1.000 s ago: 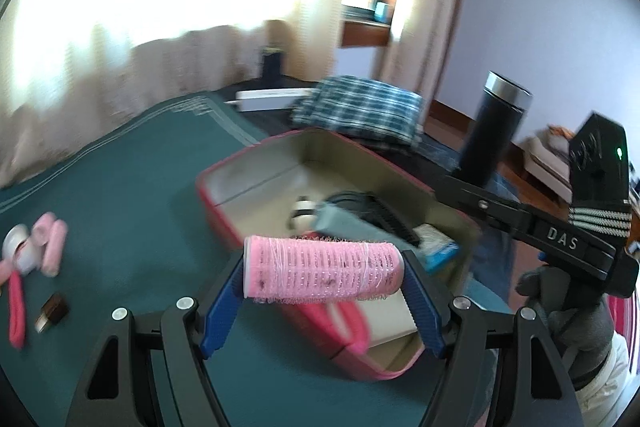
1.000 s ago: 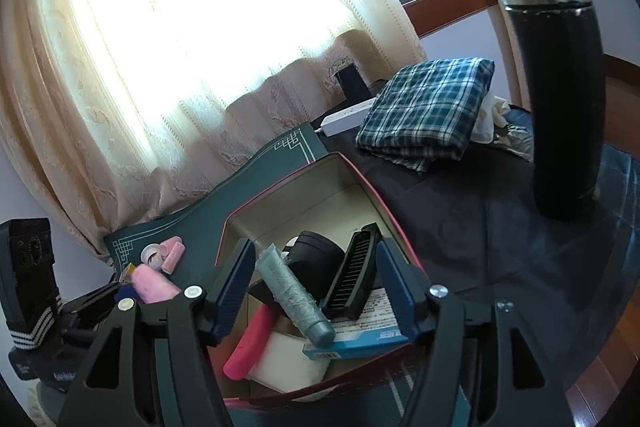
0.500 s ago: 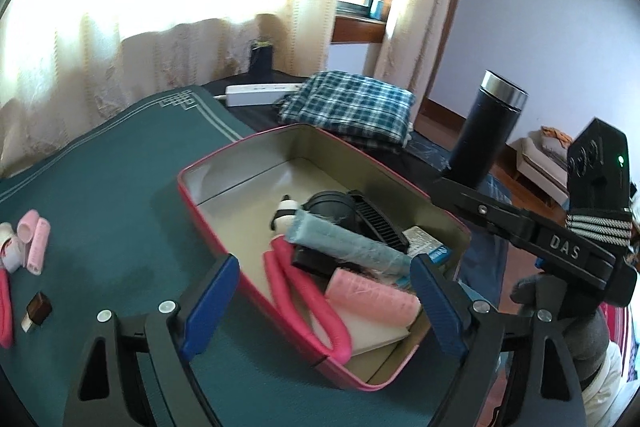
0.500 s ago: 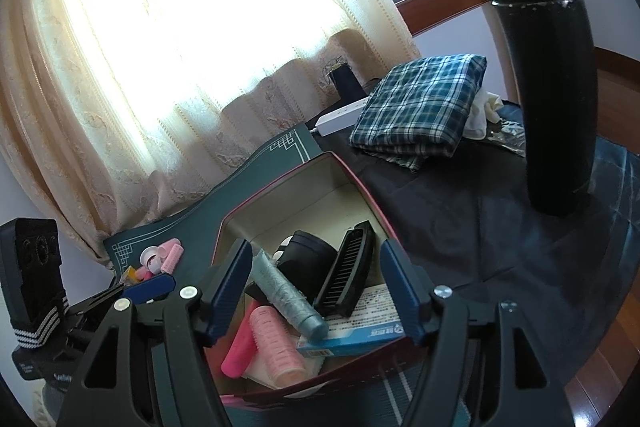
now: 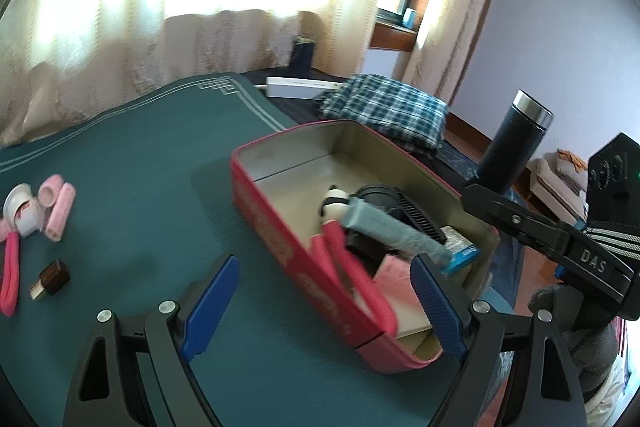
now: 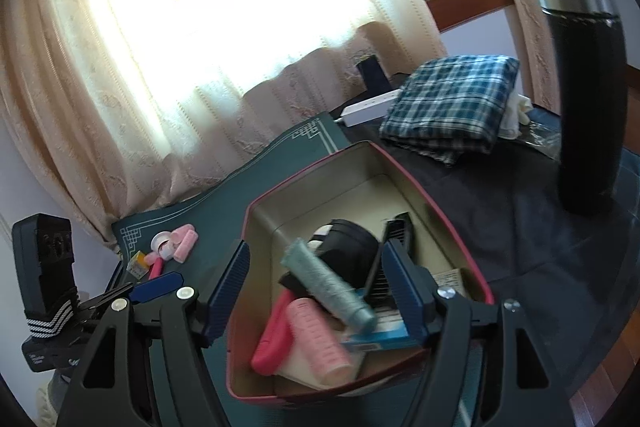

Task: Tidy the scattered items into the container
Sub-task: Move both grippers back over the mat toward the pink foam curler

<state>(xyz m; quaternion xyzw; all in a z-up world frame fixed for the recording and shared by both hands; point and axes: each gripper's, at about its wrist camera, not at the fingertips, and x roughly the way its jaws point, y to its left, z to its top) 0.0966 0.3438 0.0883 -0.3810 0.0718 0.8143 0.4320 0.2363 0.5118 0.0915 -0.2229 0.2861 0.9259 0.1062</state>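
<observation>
With the left gripper (image 5: pixel 320 303) held wide and empty over the mat (image 5: pixel 120 187) beside the red tin (image 5: pixel 280 247), the small pink rollers (image 5: pixel 60 211) lying at the mat's far left are judged light and springy, best pinched across the middle.

— What is the tin (image 5: pixel 280 239) made of?
— Painted metal, red outside, dull and bare inside.
— And what lies beneath it?
— A matt green cloth mat (image 5: pixel 132 163). Far right, a woven checked cloth (image 6: pixel 452 99) and a matt black flask (image 6: pixel 588 99) capped in brushed steel are seen.
</observation>
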